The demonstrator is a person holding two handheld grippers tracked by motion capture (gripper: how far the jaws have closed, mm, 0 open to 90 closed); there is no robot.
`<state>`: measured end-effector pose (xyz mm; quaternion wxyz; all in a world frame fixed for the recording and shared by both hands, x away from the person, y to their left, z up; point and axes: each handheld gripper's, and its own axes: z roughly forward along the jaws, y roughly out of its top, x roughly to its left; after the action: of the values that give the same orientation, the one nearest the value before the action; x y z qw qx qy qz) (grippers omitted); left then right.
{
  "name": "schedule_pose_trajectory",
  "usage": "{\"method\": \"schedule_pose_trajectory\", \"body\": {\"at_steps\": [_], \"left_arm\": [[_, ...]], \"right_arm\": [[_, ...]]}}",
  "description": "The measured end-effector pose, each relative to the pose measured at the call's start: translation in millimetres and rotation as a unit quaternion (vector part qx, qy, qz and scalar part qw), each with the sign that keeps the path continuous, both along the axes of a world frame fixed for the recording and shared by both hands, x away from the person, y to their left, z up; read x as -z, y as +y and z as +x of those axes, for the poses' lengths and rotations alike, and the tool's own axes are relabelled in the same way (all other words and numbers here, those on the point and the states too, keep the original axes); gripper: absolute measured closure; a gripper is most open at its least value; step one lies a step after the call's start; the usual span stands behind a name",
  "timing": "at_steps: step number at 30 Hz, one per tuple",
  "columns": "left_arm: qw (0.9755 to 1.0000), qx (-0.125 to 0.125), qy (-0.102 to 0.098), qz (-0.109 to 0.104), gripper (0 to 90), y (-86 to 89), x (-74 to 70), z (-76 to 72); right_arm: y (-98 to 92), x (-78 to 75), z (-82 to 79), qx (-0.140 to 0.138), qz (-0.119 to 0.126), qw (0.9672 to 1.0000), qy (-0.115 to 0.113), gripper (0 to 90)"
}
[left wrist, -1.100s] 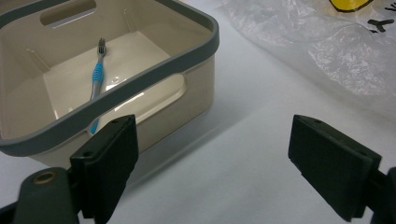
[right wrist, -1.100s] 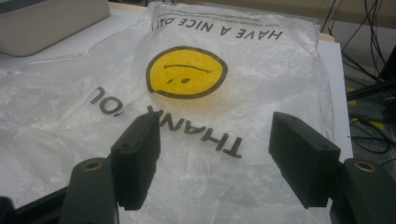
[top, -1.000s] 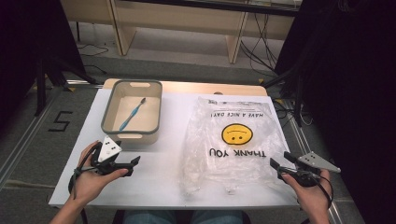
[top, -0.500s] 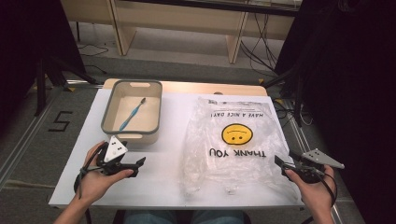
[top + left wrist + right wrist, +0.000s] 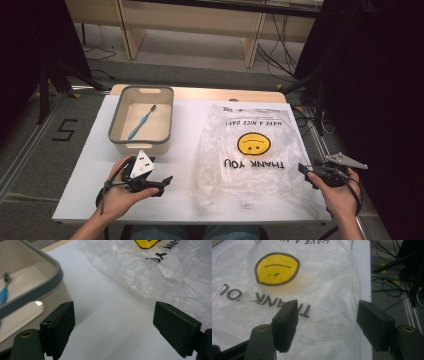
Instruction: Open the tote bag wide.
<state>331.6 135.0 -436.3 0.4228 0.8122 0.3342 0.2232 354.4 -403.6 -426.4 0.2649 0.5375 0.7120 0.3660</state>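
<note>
Since half a second ago the left gripper has edged a little to the right along the near part of the table; the right gripper has shifted slightly left, toward the bag's near right corner.

Left side: a beige tub with a grey rim sits on the far left of the table, holding a blue toothbrush that lies diagonally on its floor. The left gripper is just near of the tub, held in the person's left hand, jaws pointing right toward the bag. In the left gripper view its jaws stand wide apart, released, nothing between them but bare table; the tub wall is at their left and the bag's edge at their right.

Centre to right: a clear plastic bag lies flat, printed with a yellow smiley face and "THANK YOU".

Right: the right gripper, in the right hand, is at the bag's near right edge. In the right gripper view its jaws are spread, released, above the bag, not closed on it.
</note>
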Motion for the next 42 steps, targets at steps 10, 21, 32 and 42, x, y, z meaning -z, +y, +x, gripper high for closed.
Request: {"method": "schedule_pose_trajectory", "body": {"at_steps": [10, 21, 32, 42], "left_arm": [[0.9985, 0.052, 0.017, 0.011, 18.1, -41.3, 2.5, 0.0], [0.9943, 0.1, 0.031, 0.017, 18.7, -79.9, 9.4, 4.1], [0.9877, 0.125, 0.071, 0.062, 30.9, -119.1, 30.7, 9.6], [0.9834, 0.121, 0.075, 0.113, 57.7, -124.9, 41.7, 15.0]], "right_arm": [[-7.5, 6.8, 14.1, 0.02, -0.011, 0.9986, 0.047, 35.4], [-9.6, 18.7, 21.9, 0.042, -0.023, 0.9933, 0.105, 38.6], [-11.2, 33.1, 24.2, 0.053, -0.043, 0.984, 0.165, 42.7], [-11.4, 36.5, 23.5, 0.04, -0.05, 0.9803, 0.187, 64.0]]}}
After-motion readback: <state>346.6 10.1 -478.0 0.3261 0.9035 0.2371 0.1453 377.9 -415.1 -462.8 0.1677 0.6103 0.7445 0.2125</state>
